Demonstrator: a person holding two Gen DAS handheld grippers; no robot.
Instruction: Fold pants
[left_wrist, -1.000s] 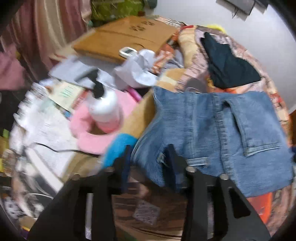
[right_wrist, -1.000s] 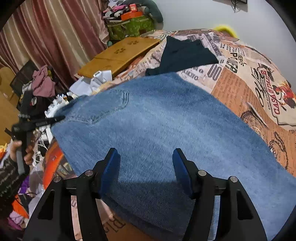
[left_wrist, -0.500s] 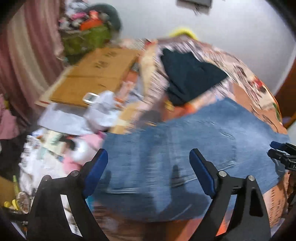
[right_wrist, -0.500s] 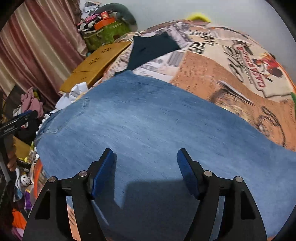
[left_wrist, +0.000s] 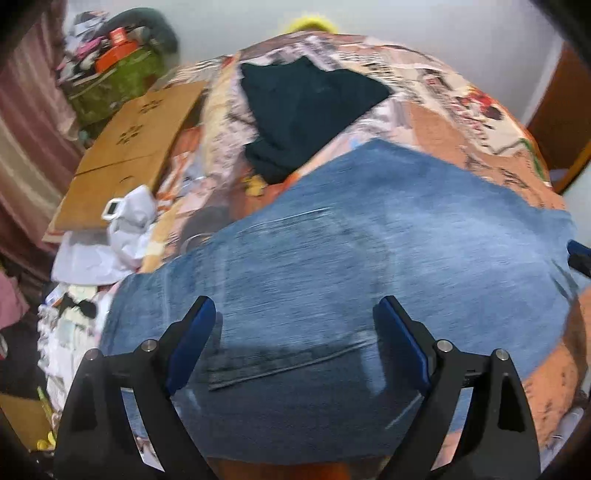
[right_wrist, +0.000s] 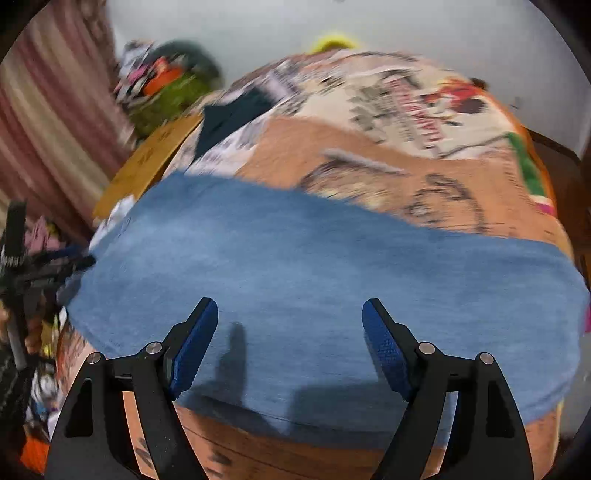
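The jeans (left_wrist: 351, 258) are lying spread across the bed (left_wrist: 461, 122), filling the middle of both frames; left tongs (left_wrist: 295, 343) and right tongs (right_wrist: 290, 341) are gaping wide above them, gripping nothing.

Both wrist views close above jeans (left_wrist: 332, 266), facing bedspread (right_wrist: 369, 155); share both.

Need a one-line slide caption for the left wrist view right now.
Open left gripper poised over blue jeans lying flat on a printed bedspread.
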